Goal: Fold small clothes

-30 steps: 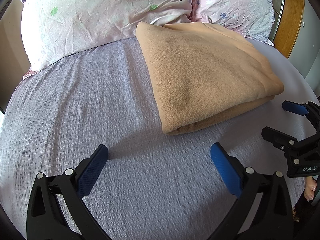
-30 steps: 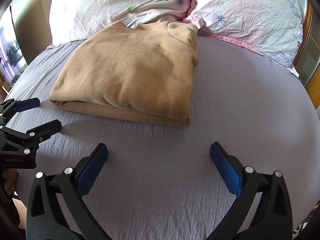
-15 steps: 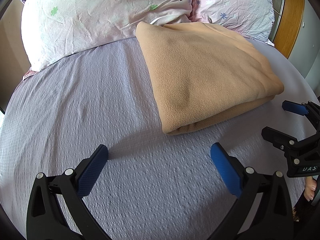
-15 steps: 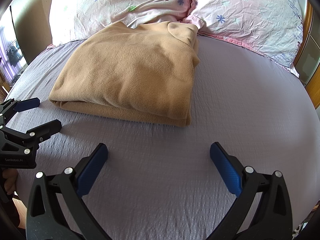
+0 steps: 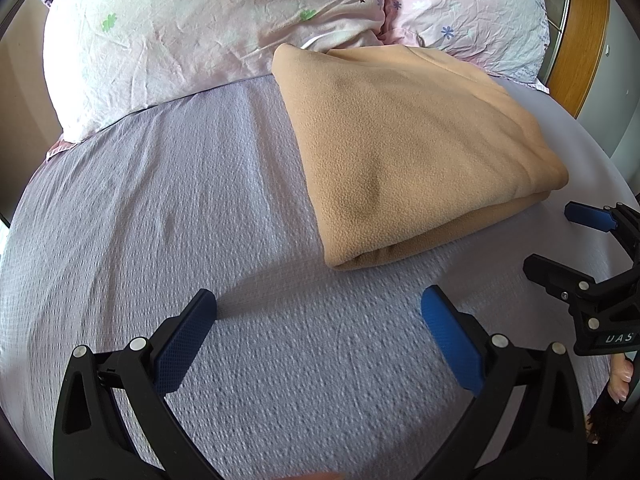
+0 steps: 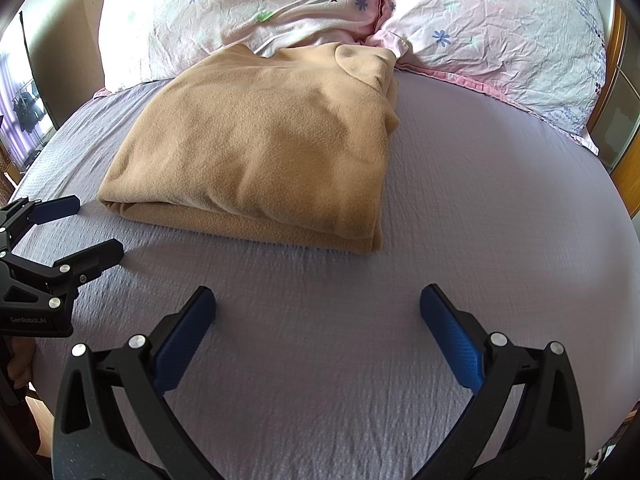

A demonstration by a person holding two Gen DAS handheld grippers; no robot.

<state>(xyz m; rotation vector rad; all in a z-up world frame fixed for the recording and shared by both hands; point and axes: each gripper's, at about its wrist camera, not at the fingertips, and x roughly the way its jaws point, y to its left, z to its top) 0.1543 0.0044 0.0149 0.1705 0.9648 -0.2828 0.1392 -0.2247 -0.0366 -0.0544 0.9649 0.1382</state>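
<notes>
A tan fleece garment [image 5: 412, 152] lies folded into a thick rectangle on the lilac bed sheet [image 5: 160, 208], its far edge against the pillows. It also shows in the right wrist view [image 6: 264, 152]. My left gripper [image 5: 318, 320] is open and empty, over the sheet just short of the garment's near left corner. My right gripper [image 6: 318, 320] is open and empty, short of the garment's near right corner. Each gripper also shows at the edge of the other's view: the right one [image 5: 560, 240] and the left one [image 6: 76, 228].
Two pale pink flowered pillows [image 6: 256, 4] [image 6: 496, 28] lie at the head of the bed behind the garment. A wooden frame [image 5: 580, 32] stands at the far right. Bare sheet [image 6: 500, 200] lies to the right of the garment.
</notes>
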